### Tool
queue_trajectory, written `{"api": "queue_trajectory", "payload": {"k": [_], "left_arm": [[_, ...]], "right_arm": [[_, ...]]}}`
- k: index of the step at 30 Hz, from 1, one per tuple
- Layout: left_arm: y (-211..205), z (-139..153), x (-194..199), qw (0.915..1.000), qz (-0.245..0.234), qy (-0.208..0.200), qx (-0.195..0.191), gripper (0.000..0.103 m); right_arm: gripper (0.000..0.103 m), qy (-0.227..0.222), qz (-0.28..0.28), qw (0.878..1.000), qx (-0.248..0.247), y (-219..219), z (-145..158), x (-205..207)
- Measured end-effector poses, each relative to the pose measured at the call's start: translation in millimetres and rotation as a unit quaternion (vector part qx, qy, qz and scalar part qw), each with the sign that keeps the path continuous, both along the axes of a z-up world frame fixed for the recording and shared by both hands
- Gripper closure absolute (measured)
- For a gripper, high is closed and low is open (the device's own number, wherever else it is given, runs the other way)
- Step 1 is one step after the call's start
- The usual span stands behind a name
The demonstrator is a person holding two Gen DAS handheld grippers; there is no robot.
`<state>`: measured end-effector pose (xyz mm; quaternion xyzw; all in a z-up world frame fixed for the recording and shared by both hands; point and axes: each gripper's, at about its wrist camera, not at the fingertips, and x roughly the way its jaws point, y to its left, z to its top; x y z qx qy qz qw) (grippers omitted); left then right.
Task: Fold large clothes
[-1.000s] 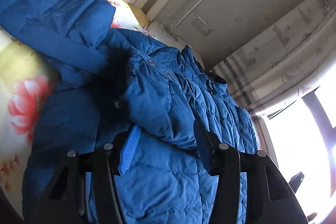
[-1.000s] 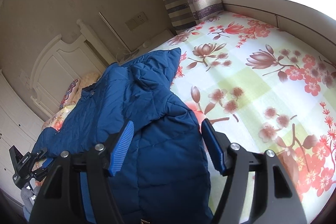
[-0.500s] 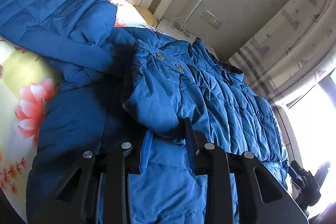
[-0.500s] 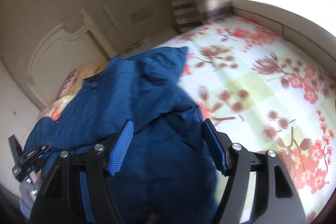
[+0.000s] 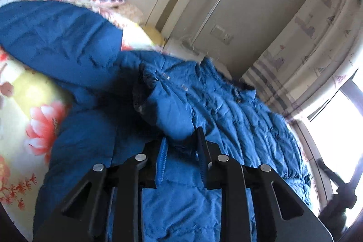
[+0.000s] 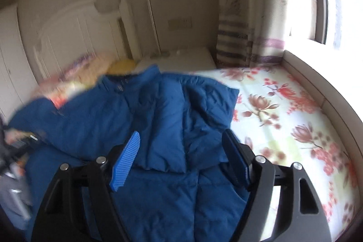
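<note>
A blue quilted jacket [image 5: 226, 110] lies spread on the flowered bed sheet [image 5: 29, 92], one sleeve reaching to the upper left. My left gripper [image 5: 181, 142] is closing, and its blue pads pinch a raised fold of the jacket's front edge. In the right wrist view the jacket [image 6: 158, 110] lies crumpled, with a sleeve folded over its body. My right gripper [image 6: 181, 135] hovers above the jacket's lower half. Its jaws are opening, with nothing between the fingers.
A white headboard [image 6: 74, 26] and pillows [image 6: 90, 67] stand at the bed's far end, beside a white nightstand [image 6: 181, 58]. A curtain [image 6: 238, 37] and a window ledge [image 6: 317, 74] border the bed on the right. Bare sheet [image 6: 283, 124] stretches right of the jacket.
The left jaws have narrowed onto the jacket fold. The right gripper has lifted and rolled, so its view now sits level, and its jaws stand a little wider.
</note>
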<state>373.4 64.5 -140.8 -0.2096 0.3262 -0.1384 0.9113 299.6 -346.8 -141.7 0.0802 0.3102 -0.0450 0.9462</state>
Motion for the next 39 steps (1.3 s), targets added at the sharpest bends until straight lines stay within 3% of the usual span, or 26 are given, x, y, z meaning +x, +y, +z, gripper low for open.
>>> {"api": "queue_trajectory", "payload": {"k": [3, 4, 5, 7, 8, 9, 10, 12, 14, 17, 19, 22, 24, 27, 29, 31, 33, 34, 37, 39], "left_arm": [[1.2, 10.0, -11.9, 0.9993, 0.007, -0.036, 0.001, 0.082], [1.1, 11.7, -14.0, 0.9992, 0.007, -0.040, 0.002, 0.082], [-1.9, 10.6, -11.9, 0.9995, 0.005, -0.030, 0.013, 0.082], [-6.1, -4.1, 4.1, 0.9992, -0.005, 0.033, 0.020, 0.078], [-5.1, -9.2, 10.7, 0.9982, 0.000, 0.058, 0.016, 0.074], [-0.7, -11.7, 13.9, 0.9975, 0.006, 0.070, 0.004, 0.063], [5.0, -12.2, 14.1, 0.9973, 0.015, 0.071, -0.011, 0.049], [18.1, -9.5, 8.5, 0.9970, 0.036, 0.055, -0.041, 0.040], [34.3, -1.9, -4.6, 0.9947, 0.081, 0.021, -0.061, 0.040], [64.1, 11.1, -31.6, 0.9806, 0.170, -0.048, -0.085, 0.036], [79.3, 9.5, -40.2, 0.9700, 0.217, -0.052, -0.095, 0.036], [92.6, 3.8, -44.3, 0.9570, 0.270, -0.033, -0.099, 0.036], [95.9, 0.0, -44.2, 0.9524, 0.286, -0.024, -0.102, 0.036], [99.3, -4.8, -41.5, 0.9479, 0.301, -0.005, -0.103, 0.036], [102.3, -6.0, -42.1, 0.9450, 0.308, -0.002, -0.110, 0.035], [110.2, -8.6, -45.0, 0.9432, 0.310, 0.002, -0.120, 0.035], [124.9, -11.0, -42.2, 0.9414, 0.307, 0.020, -0.137, 0.035], [130.4, -9.8, -41.4, 0.9403, 0.306, 0.025, -0.146, 0.035], [170.4, 4.2, -43.9, 0.9350, 0.314, 0.012, -0.165, 0.034], [196.9, 14.7, -41.9, 0.9304, 0.326, 0.003, -0.167, 0.032]], "right_arm": [[0.029, 0.083, -0.007, 0.994, 0.067, -16.8, -43.3, 28.8], [0.029, 0.079, -0.006, 0.993, 0.088, -23.9, -44.4, 28.1], [0.029, 0.068, -0.005, 0.991, 0.114, -32.7, -42.4, 24.3], [0.030, 0.066, -0.003, 0.990, 0.127, -38.8, -45.5, 22.6], [0.032, 0.068, -0.014, 0.990, 0.120, -38.3, -42.8, 19.9], [0.034, 0.066, -0.023, 0.991, 0.112, -36.0, -36.6, 17.8], [0.033, 0.052, -0.022, 0.992, 0.109, -33.1, -26.2, 14.8], [0.033, 0.011, -0.005, 0.995, 0.095, -22.1, -1.1, 11.5], [0.033, -0.008, 0.012, 0.998, 0.066, -10.0, 15.1, 20.8], [0.035, 0.035, 0.012, 0.999, 0.037, -2.3, 7.5, 53.5], [0.049, 0.076, 0.013, 0.996, 0.035, -1.9, -11.3, 73.2], [0.047, 0.157, 0.025, 0.987, 0.010, 10.7, -40.2, 99.6], [0.047, 0.162, 0.010, 0.987, -0.008, 18.2, -30.9, 99.2], [0.047, 0.088, 0.015, 0.996, 0.000, 43.6, 3.1, 94.3], [0.046, 0.064, 0.057, 0.996, -0.022, 79.0, 13.1, 96.5], [0.029, 0.099, 0.119, 0.987, -0.037, 111.5, -1.8, 110.0], [0.021, 0.182, 0.162, 0.967, -0.075, 144.3, -39.9, 124.0], [0.019, 0.167, 0.154, 0.968, -0.106, 152.2, -43.9, 120.7], [0.022, 0.151, 0.137, 0.975, -0.086, 150.8, -32.0, 110.5], [0.021, 0.088, 0.138, 0.984, -0.075, 154.3, -12.3, 87.8]]}}
